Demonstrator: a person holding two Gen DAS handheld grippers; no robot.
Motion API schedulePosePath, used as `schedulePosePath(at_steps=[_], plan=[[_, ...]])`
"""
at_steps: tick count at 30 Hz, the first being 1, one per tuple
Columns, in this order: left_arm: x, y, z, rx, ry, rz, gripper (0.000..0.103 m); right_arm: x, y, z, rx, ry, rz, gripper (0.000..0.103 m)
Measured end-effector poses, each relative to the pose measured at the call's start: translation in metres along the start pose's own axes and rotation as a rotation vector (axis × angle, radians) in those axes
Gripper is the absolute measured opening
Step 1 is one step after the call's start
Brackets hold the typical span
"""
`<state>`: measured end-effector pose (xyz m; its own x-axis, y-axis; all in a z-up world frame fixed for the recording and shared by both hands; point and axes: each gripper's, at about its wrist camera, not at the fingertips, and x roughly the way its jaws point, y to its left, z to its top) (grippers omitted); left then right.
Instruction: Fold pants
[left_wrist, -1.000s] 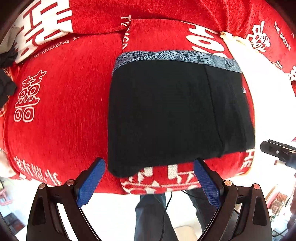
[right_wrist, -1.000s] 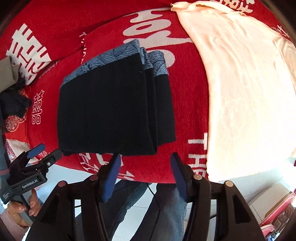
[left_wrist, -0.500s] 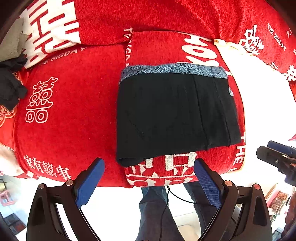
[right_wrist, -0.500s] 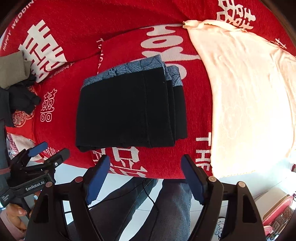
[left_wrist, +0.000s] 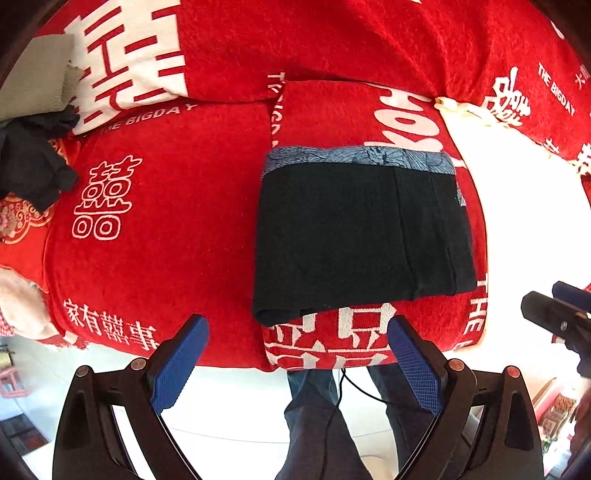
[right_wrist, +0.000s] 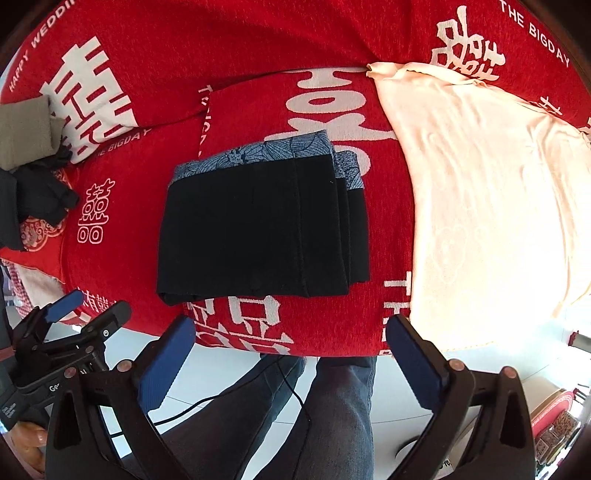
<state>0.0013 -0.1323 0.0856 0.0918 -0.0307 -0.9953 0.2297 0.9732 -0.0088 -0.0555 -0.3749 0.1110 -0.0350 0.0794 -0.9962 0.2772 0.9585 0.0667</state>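
Black pants (left_wrist: 362, 236) (right_wrist: 258, 229) with a blue-grey patterned waistband lie folded into a neat rectangle on the red cover, waistband at the far side. My left gripper (left_wrist: 295, 350) hangs open in front of the sofa's edge, nearer than the pants and touching nothing. My right gripper (right_wrist: 291, 354) is open too, held back from the front edge with nothing between its blue pads. Each gripper shows at the side of the other's view, the right gripper (left_wrist: 557, 321) and the left gripper (right_wrist: 70, 325).
A red sofa cover (left_wrist: 177, 221) with white characters spreads under everything. A cream cloth (right_wrist: 480, 206) lies to the right of the pants. Dark garments (left_wrist: 29, 173) and a grey-green cloth (right_wrist: 22, 133) sit at the far left. A person's legs (right_wrist: 332, 413) and a cable (right_wrist: 288, 384) are below.
Both grippers have pulled back from the folded pants toward the sofa's front edge. The right gripper's jaws have spread wider. The pants lie still.
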Motion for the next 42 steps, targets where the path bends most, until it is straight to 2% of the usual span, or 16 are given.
schedulePosePath(at_steps=[11,16,42], plan=[[-0.007,0.004,0.002,0.004,-0.027,0.038,0.098,0.0,0.016,-0.001,-0.029,0.018,-0.048,0.103],[-0.007,0.003,0.0,0.002,-0.018,0.028,0.098,-0.001,0.021,-0.001,-0.046,0.015,-0.059,0.103],[-0.008,-0.003,0.001,0.012,-0.022,0.037,0.098,-0.002,0.021,0.004,-0.052,0.01,-0.063,0.103]])
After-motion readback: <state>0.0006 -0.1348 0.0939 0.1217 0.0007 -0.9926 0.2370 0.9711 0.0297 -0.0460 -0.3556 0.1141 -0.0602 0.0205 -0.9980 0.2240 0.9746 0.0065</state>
